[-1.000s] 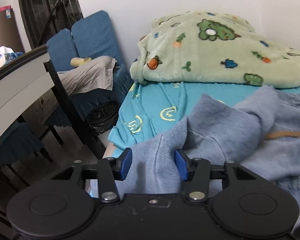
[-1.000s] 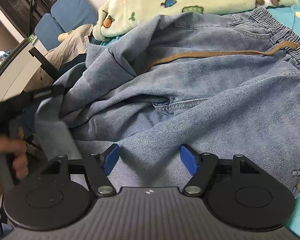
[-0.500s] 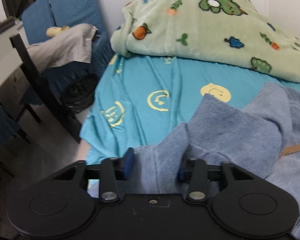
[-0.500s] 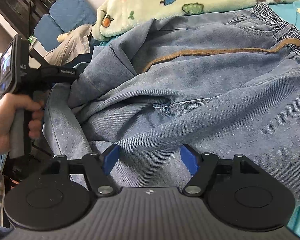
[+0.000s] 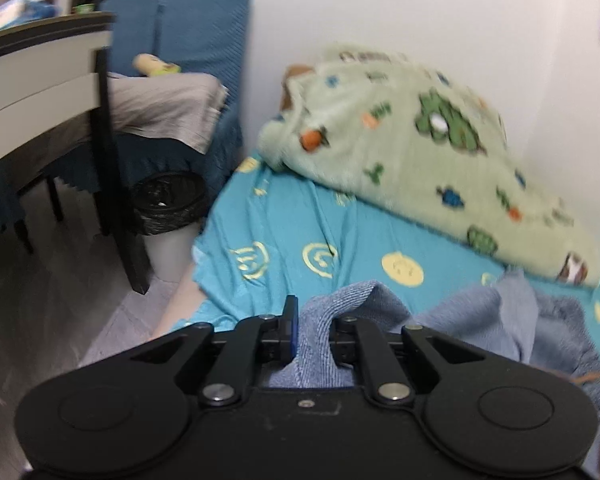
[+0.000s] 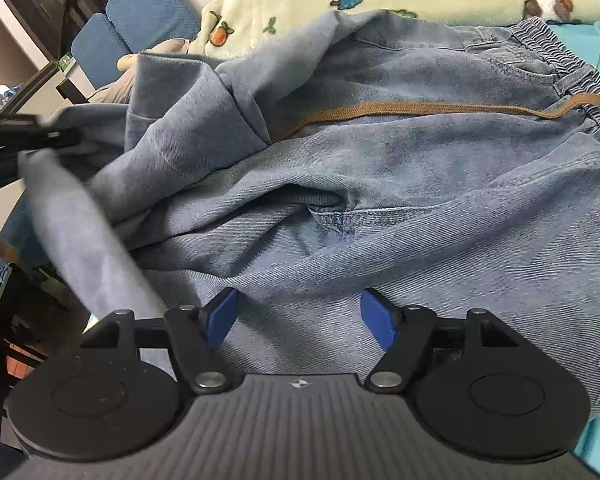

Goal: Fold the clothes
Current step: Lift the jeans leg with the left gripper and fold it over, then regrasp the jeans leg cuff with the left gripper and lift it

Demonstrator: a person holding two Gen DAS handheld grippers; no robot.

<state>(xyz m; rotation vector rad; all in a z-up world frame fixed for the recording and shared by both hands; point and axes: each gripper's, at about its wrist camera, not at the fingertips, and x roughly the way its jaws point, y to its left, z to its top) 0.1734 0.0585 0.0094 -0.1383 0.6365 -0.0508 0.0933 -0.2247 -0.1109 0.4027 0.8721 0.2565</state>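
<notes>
- You are at the gathering step of the fold: your left hand-held gripper (image 5: 312,330) has its jaws closing on a raised fold of the denim trousers (image 6: 420,184), the cloth pinched between the blue pads at the leg end.
- Your right hand-held gripper (image 6: 300,316) hangs with its jaws wide apart just above the trousers' near edge; nothing is between its pads.
- The trousers lie spread across the bed (image 5: 292,216), on the turquoise sheet with yellow faces, just in front of the green fleece blanket (image 5: 420,140) bunched against the wall.
- The trousers are soft, pale blue denim, rumpled at the middle, with an elastic waistband (image 6: 556,60) at the far right and a tan drawstring (image 6: 420,109) trailing across the front.
- One leg is bunched and partly lifted toward your left side; the view there is blurred.
- Next, I judge, you need the leg carried over toward the waistband, with your right gripper pinning or taking the near edge so the cloth stays flat.
- Watch the drawstring: it could get trapped inside the fold.
</notes>
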